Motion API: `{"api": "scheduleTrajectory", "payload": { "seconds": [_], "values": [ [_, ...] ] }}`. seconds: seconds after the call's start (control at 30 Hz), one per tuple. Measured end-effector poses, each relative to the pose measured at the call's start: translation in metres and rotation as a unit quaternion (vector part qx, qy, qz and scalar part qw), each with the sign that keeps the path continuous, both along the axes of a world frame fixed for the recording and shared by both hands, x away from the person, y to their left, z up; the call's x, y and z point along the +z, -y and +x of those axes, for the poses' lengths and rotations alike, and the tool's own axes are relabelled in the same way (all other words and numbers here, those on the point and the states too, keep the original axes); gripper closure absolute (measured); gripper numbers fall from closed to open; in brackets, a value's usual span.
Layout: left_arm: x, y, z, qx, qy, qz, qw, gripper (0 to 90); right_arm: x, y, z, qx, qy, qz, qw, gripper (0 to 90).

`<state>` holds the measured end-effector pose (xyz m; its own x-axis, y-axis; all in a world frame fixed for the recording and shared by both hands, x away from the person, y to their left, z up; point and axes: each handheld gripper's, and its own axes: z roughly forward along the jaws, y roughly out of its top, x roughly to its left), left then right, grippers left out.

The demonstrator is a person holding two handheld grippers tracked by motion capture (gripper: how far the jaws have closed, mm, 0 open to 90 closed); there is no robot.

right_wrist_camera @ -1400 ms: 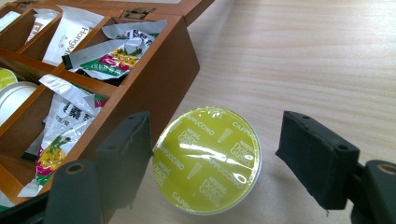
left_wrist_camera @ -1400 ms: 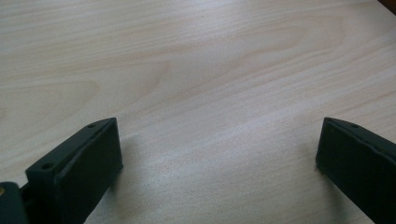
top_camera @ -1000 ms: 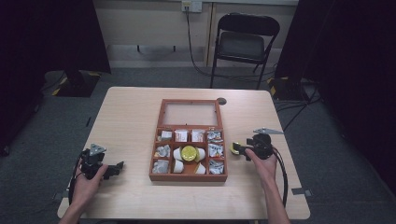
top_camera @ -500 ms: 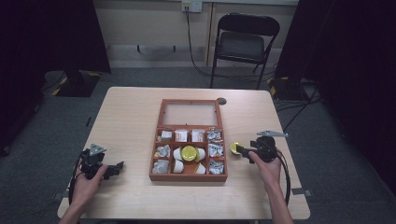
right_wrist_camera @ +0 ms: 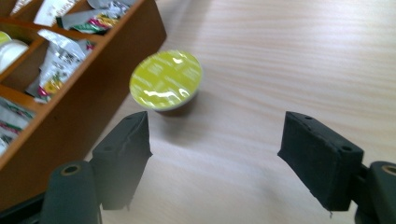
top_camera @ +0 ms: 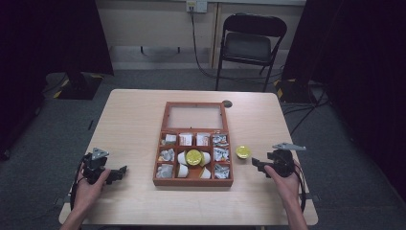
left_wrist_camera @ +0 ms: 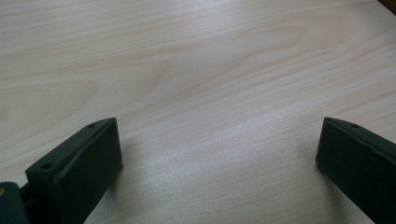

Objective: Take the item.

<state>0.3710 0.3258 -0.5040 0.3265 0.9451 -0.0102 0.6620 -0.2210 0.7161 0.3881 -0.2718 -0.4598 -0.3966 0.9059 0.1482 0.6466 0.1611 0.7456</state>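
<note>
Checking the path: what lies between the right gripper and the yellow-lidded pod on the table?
Only bare tabletop separates the open right gripper from the pod, per the right gripper view.

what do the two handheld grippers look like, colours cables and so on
Both the left gripper and the right gripper are black, each with two blocky rectangular jaws; in the gripper views the jaws show small round holes. A grey three-cornered plate sits on top of each. A dark cable loops back from each along the person's bare forearms; no sleeves are in view.

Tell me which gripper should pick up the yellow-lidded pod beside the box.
Right. The right gripper is open with the pod just ahead of its jaws; the left gripper sits across the box.
</note>
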Motion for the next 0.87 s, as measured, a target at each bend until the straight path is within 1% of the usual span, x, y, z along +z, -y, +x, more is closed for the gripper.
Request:
{"api": "scheduleTrajectory", "payload": {
  "seconds": [0.17,0.2,0.23,0.27,0.3,0.37,0.43,0.47,0.57,0.6,0.67,0.73,0.87],
  "values": [
    [0.0,0.0,0.0,0.0,0.0,0.0,1.0,0.0,-0.006,0.015,-0.01,-0.02,-0.006,-0.012,0.9997,23.2],
    [0.0,0.0,0.0,0.0,0.0,0.0,1.0,0.0,-0.012,0.019,-0.012,-0.023,-0.011,-0.033,0.9991,23.5],
    [0.0,0.0,0.0,0.0,0.0,0.0,1.0,0.0,-0.012,0.019,-0.012,-0.023,-0.011,-0.033,0.9991,23.5],
    [0.0,0.0,0.0,0.0,0.0,0.0,1.0,0.0,-0.017,0.023,-0.013,-0.027,-0.02,-0.046,0.9984,22.9],
    [0.0,0.0,0.0,0.0,0.0,0.0,1.0,0.0,-0.017,0.023,-0.013,-0.027,-0.02,-0.046,0.9984,22.9],
    [0.0,0.0,0.0,0.0,0.0,0.0,1.0,0.0,-0.024,0.027,-0.015,-0.034,-0.026,-0.05,0.9978,22.6],
    [0.0,0.0,0.0,0.0,0.0,0.0,1.0,0.0,-0.029,0.029,-0.016,-0.037,-0.031,-0.069,0.9965,22.0],
    [0.0,0.0,0.0,0.0,0.0,0.0,1.0,0.0,-0.031,0.029,-0.017,-0.043,-0.023,-0.079,0.9957,22.1],
    [0.0,0.0,0.0,0.0,0.0,0.0,1.0,0.0,-0.032,0.028,-0.017,-0.049,-0.018,-0.085,0.995,21.5],
    [0.0,0.0,0.0,0.0,0.0,0.0,1.0,0.0,-0.033,0.028,-0.017,-0.053,-0.014,-0.09,0.9944,19.2],
    [0.0,0.0,0.0,0.0,0.0,0.0,1.0,0.0,-0.035,0.029,-0.018,-0.058,-0.005,-0.086,0.9946,15.9],
    [0.0,0.0,0.0,0.0,0.0,0.0,1.0,0.0,-0.039,0.03,-0.019,-0.061,0.012,-0.082,0.9947,13.2],
    [0.0,0.0,0.0,0.0,0.0,0.0,1.0,0.0,-0.04,0.03,-0.019,-0.061,0.014,-0.08,0.9948,13.2]
  ]
}}
